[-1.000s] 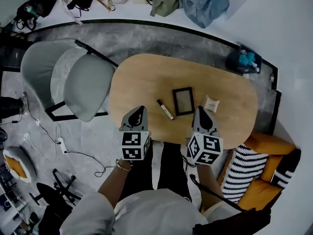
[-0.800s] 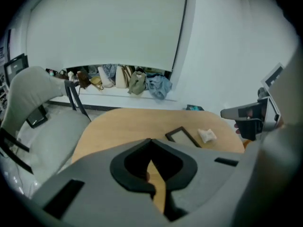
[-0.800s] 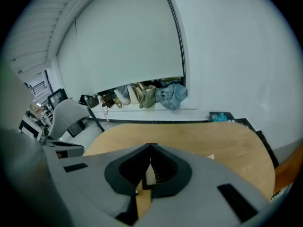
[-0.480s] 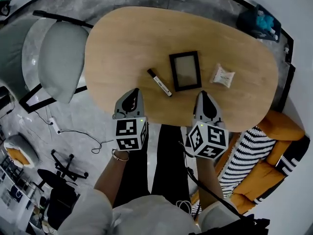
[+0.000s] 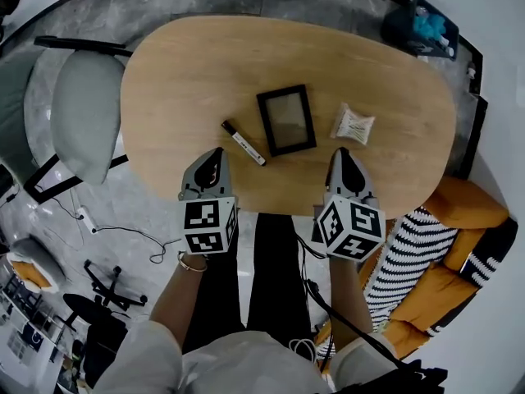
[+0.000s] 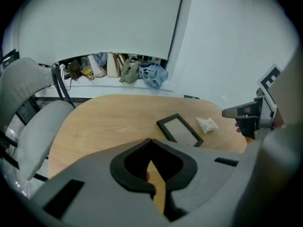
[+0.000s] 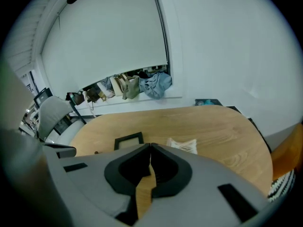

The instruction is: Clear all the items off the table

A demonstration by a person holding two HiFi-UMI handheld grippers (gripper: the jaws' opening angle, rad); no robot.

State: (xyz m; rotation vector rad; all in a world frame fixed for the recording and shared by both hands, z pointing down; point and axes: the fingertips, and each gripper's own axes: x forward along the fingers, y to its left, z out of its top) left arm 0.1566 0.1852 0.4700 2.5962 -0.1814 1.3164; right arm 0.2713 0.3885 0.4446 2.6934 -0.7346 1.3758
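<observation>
Pointing down and forward at the near edge of the oval wooden bench [image 5: 205, 64], the left gripper [image 5: 215, 158] and the right gripper [image 5: 343, 158] sit side by side, well apart. Each gripper view shows its jaws clenched tip to tip with nothing between them, only bare wood in the gap behind the tips.

Three things lie on the bench beyond them. A black-and-white marker pen [image 5: 243, 143] lies slanted just ahead of the left gripper, not touched by it. A black picture frame [image 5: 285, 120] lies flat near the middle of the bench, close beside the pen but clear of it. To the right of the frame, ahead of the right gripper, is what looks like a small pale sealed packet [image 5: 353, 124]; its print is too small to read.

A grey padded chair [image 5: 78, 113] stands against the left end of the bench. A black-and-white striped cushion [image 5: 402, 273] rests on an orange seat [image 5: 459, 212] by the right end.
</observation>
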